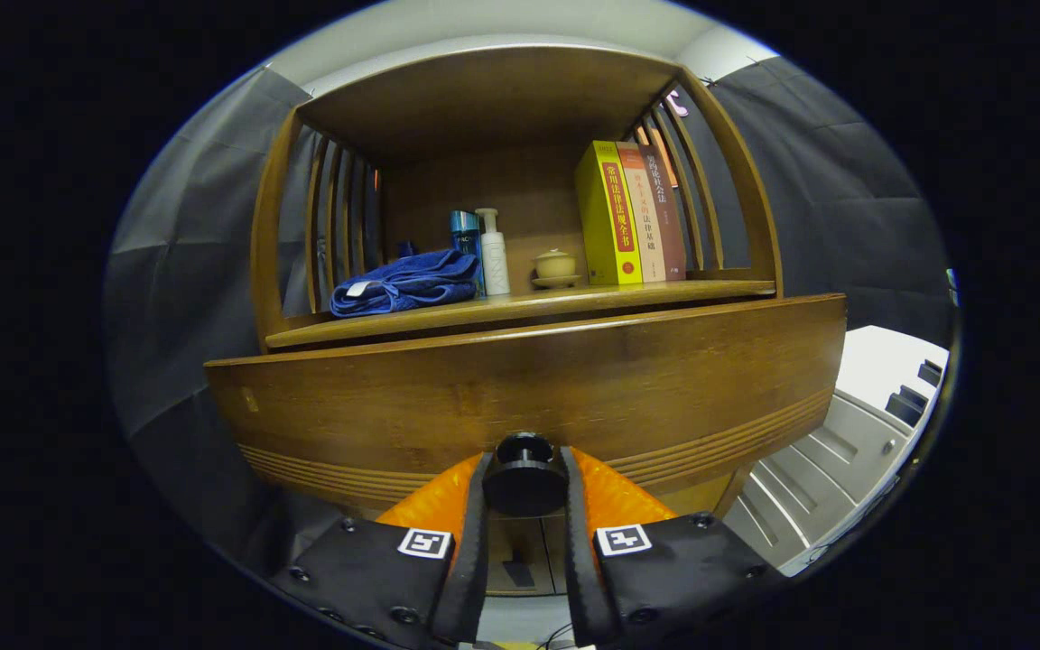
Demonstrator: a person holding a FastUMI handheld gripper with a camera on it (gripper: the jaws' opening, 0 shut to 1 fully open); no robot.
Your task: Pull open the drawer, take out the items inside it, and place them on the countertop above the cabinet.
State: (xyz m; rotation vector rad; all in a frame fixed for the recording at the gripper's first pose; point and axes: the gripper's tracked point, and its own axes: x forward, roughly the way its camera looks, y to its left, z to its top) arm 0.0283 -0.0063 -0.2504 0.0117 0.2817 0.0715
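A wooden drawer front (529, 388) with grooved lines along its lower edge spans the view just ahead of me. Its round dark knob (524, 474) sits between my two fingers, and my gripper (524, 487) is shut on it, one finger pressing each side. The drawer's inside is hidden behind the front panel. Above it runs the cabinet countertop (520, 307), a wooden shelf with slatted sides and a curved roof.
On the countertop lie a folded blue towel (404, 284), a blue bottle (466, 236), a white pump bottle (493, 253), a small lidded cup on a saucer (555, 267) and three upright books (630, 212). A white cabinet (845, 451) stands to the right.
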